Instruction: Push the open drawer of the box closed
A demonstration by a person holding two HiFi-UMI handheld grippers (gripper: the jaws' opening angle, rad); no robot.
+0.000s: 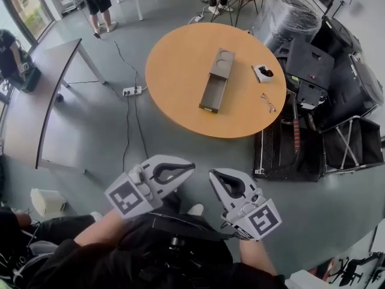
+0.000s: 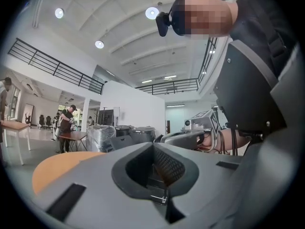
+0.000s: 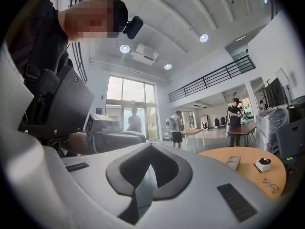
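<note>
Well ahead of clenched, empty left gripper (image 1: pixel 175 172) and right gripper (image 1: pixel 225 183), flat grey box (image 1: pixel 221 64) with open drawer (image 1: pixel 212 93) lay on round wooden table (image 1: pixel 177 65).

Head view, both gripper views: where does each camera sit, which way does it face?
Head view: on the person's head, looking steeply down at the round table and box; shows forearms, left gripper, right gripper.
Left gripper view: on that gripper, tilted up past its shut jaws at ceiling and table edge; torso at right.
Right gripper view: same, upward past shut jaws; torso at left, table and box at right.
Shared: all show the table.
</note>
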